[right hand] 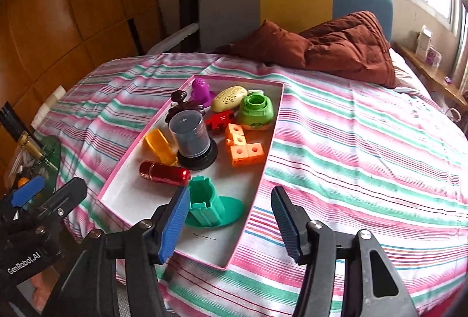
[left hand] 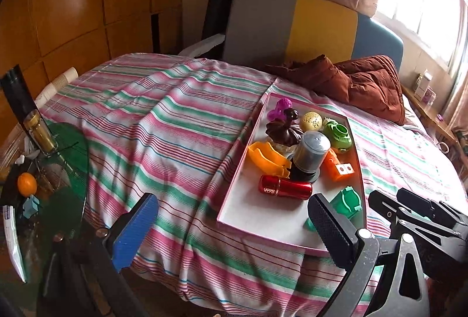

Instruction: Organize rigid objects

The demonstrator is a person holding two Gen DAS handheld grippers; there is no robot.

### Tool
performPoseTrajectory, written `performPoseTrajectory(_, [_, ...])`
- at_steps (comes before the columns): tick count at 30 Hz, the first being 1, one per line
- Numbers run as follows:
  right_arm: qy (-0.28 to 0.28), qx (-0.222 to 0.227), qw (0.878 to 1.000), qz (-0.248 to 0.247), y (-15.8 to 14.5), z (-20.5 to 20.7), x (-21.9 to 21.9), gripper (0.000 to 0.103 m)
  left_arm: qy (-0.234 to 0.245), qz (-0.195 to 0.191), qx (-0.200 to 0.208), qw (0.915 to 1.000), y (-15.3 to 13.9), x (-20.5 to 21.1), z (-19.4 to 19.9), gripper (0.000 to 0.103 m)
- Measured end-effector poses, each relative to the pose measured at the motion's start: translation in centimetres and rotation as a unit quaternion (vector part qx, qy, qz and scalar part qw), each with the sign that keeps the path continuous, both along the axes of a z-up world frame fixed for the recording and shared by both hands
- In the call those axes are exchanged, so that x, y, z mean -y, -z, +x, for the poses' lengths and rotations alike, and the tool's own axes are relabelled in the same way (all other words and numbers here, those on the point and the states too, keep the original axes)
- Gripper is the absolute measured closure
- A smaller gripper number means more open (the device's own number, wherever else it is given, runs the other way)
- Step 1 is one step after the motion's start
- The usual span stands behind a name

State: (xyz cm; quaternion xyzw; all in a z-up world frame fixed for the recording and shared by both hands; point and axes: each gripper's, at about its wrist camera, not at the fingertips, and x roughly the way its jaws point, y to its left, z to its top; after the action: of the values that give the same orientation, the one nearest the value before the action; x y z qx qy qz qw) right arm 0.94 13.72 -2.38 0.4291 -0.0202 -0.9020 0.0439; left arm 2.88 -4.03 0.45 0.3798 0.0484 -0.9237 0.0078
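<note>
The right gripper (right hand: 229, 222) is closest, its blue-padded jaws spread wide and holding nothing. One blue pad (right hand: 172, 225) sits just in front of the teal plastic stand with a round base (right hand: 209, 207). That stand is at the near end of the shallow white tray with a pink rim (right hand: 257, 185). Behind it lies the shiny red metal tube (right hand: 163, 173), then the grey see-through cup on a black base (right hand: 191, 138), the orange cube blocks (right hand: 242, 147) and the green round toy (right hand: 256, 110). The tray rests on the pink and green striped bedsheet (right hand: 351, 141). The left gripper (left hand: 234, 229) is wide apart too, empty, near the tray's close corner.
</note>
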Motion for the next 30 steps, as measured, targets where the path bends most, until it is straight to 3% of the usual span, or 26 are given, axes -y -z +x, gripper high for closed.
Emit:
performPoseTrajectory(11, [0.045, 0.002, 0.999, 0.023, -0.4, 0.5, -0.4, 0.043, 0.004, -0.064, -0.023, 0.9977, -0.8, -1.9, 0.7, 0.0])
performPoseTrajectory(19, [0.065, 0.001, 0.998, 0.027, -0.3, 0.4, -0.6, 0.041, -0.013, -0.04, -0.005, 0.9991, -0.8, -1.3, 0.8, 0.0])
performPoseTrajectory(22, [0.07, -0.002, 0.997, 0.024, -0.3, 0.4, -0.7, 0.036, -0.004, -0.042, 0.005, 0.9991, -0.6, -1.6, 0.7, 0.0])
performPoseTrajectory(30, [0.073, 0.001, 0.997, 0.023, -0.1, 0.3, -0.9, 0.036, 0.027, -0.044, 0.014, 0.9986, -0.1, -2.7, 1.0, 0.0])
